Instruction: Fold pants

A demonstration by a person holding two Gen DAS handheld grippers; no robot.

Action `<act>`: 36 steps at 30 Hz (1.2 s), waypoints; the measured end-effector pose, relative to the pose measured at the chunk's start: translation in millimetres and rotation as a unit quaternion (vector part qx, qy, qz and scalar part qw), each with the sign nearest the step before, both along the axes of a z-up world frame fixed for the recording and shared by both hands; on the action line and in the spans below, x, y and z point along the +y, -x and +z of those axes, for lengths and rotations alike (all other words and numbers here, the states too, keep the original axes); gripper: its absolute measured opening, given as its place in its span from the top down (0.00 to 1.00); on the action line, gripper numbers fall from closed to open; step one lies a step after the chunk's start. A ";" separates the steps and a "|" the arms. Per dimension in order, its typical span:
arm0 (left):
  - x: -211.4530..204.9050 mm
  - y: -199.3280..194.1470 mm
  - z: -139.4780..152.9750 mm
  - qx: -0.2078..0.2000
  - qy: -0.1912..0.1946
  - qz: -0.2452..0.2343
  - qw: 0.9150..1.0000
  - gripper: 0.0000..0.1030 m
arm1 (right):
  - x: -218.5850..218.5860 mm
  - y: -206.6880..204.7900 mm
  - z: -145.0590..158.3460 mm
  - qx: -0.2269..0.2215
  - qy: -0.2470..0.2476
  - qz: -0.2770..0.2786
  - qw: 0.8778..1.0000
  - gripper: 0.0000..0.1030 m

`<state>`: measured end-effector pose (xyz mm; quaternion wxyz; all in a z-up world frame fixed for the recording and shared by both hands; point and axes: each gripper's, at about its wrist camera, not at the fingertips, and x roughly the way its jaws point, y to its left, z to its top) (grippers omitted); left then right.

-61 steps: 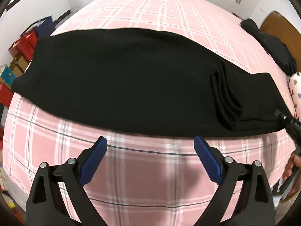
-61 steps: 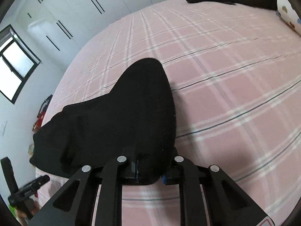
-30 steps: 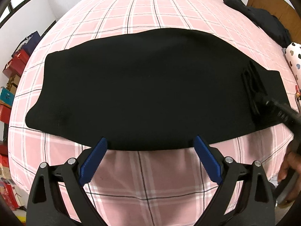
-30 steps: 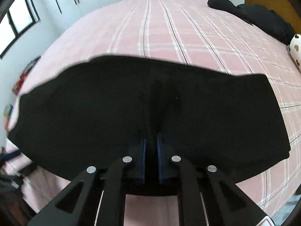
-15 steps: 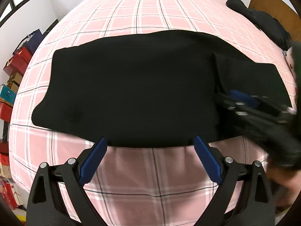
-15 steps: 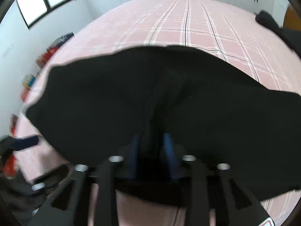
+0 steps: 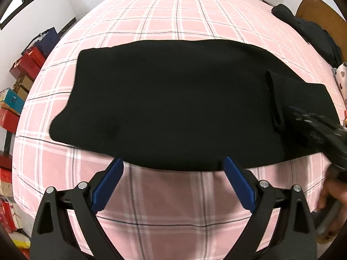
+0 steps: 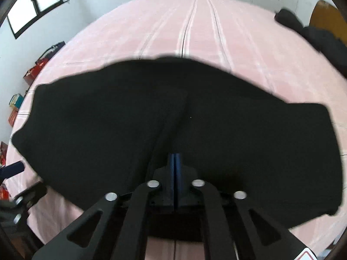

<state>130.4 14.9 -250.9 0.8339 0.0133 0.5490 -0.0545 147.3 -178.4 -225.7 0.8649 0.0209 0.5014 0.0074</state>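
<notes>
Your black pants (image 7: 173, 99) lie flat across the pink plaid bed (image 7: 184, 17), folded lengthwise into one long dark band that runs from the left side to the right. Their near edge sits just ahead of your left claw (image 7: 173, 182), whose blue pads (image 7: 107, 183) stand wide apart above bare sheet, touching no cloth. A raised fold crosses the band near its right end, and past it the cloth lies flatter toward the right-hand hem.

Your right claw (image 8: 175, 164) has its blue pads pressed together; in the right wrist view they sit against the black cloth at the foot of that crease (the picture is blurred, so whether any fabric is pinched between them I cannot tell). In the left wrist view the same tool is only a dark smear over the band's right end.

Beyond the far edge of the pants the bed stretches open and wide. A heap of dark clothes (image 7: 312, 36) lies at the far right corner by the wooden headboard (image 7: 321, 10), well apart. Boxes (image 7: 19, 80) crowd the floor along the left side.
</notes>
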 end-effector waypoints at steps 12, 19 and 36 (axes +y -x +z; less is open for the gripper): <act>7.6 5.4 -6.8 0.011 0.011 0.021 1.000 0.11 | 24.7 57.5 4.2 -0.022 0.111 0.152 0.982 0.44; -0.1 2.2 -3.9 0.008 0.002 0.009 1.000 0.11 | -37.1 41.9 26.3 -0.039 0.014 0.080 0.996 0.94; -32.8 3.6 -11.4 0.015 -0.005 -0.024 1.000 0.11 | -65.8 90.3 -4.0 0.006 0.125 0.131 0.983 0.78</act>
